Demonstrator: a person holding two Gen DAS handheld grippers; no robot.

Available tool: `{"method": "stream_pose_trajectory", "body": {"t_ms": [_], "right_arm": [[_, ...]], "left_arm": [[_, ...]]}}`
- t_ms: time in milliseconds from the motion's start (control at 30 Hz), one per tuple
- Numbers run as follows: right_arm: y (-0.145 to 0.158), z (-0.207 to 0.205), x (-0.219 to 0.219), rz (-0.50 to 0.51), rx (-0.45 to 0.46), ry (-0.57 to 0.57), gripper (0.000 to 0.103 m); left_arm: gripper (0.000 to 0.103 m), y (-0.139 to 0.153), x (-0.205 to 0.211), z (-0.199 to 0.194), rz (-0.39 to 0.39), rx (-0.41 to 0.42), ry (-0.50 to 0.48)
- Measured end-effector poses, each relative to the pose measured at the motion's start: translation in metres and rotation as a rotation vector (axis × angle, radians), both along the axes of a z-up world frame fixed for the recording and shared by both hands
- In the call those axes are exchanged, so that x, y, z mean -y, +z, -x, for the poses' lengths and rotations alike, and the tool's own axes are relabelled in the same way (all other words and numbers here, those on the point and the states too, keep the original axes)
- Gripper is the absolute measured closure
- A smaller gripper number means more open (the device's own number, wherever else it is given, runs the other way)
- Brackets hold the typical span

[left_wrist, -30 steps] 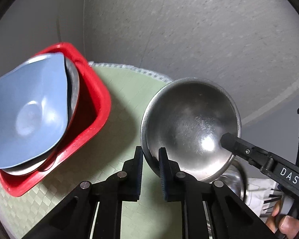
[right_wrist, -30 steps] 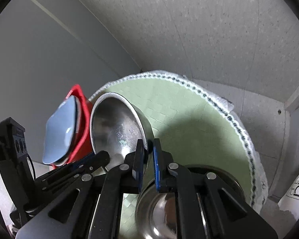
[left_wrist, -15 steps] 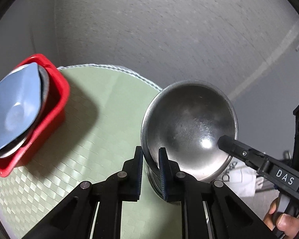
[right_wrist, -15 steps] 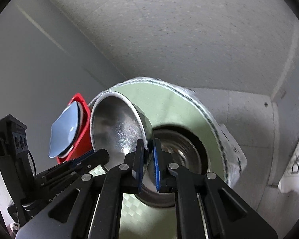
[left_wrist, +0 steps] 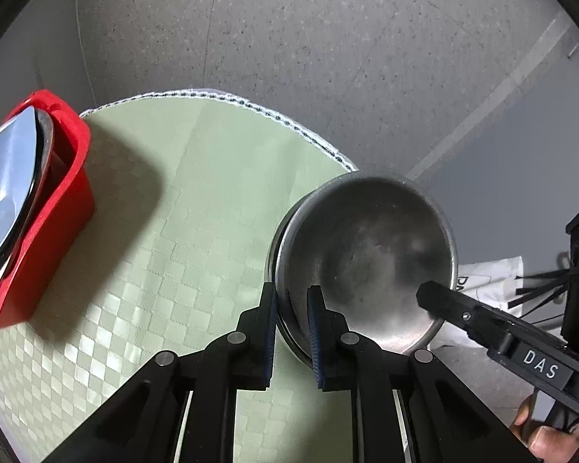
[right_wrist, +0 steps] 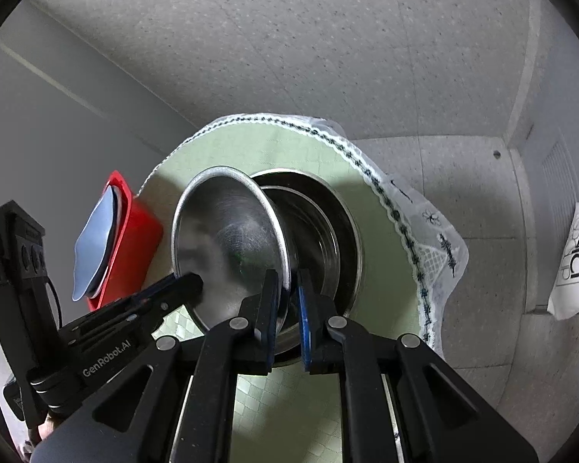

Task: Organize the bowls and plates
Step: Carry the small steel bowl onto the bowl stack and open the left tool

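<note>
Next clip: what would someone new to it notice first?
A tilted steel bowl fills the middle, pinched at opposite rim edges by the left gripper and the right gripper, above stacked steel bowls on the green tablecloth. Left stands a red bin holding a blue plate.

Your work surface is a round table point(right_wrist: 366, 208) covered by a pale green checked cloth point(left_wrist: 166, 254) with a white embroidered border that hangs over the far edge. On the cloth you have a red tub point(left_wrist: 58, 208) at the left side, standing near the rim. You also have a stack of steel bowls point(right_wrist: 328, 231) resting on the cloth, well apart from the tub. Beneath the table you can see a speckled grey floor point(left_wrist: 328, 58).
</note>
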State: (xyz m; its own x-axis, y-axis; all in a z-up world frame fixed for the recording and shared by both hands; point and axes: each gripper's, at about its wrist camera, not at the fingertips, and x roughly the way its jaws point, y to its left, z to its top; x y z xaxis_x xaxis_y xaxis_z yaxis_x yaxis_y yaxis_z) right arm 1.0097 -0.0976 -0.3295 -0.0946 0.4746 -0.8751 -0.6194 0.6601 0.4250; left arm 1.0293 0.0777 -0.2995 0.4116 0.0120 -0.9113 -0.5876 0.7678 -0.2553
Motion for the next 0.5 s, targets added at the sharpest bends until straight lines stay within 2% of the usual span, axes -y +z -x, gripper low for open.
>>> {"method": "stream_pose_trajectory", "body": {"t_ms": [267, 400, 433, 500], "right_arm": [[-0.009, 0.004, -0.001, 0.040, 0.027, -0.027, 0.088], [-0.008, 0.005, 0.003, 0.039, 0.035, -0.034, 0.088], [-0.005, 0.006, 0.004, 0.038, 0.041, -0.033, 0.086], [-0.001, 0.006, 0.006, 0.028, 0.053, -0.036, 0.075]], "left_arm": [[0.091, -0.001, 0.022, -0.006, -0.042, -0.017, -0.039], [0.088, 0.000, 0.025, -0.009, -0.049, -0.019, -0.058], [0.086, 0.000, 0.026, -0.009, -0.047, -0.020, -0.059], [0.080, 0.000, 0.026, -0.008, -0.033, -0.018, -0.058]]}}
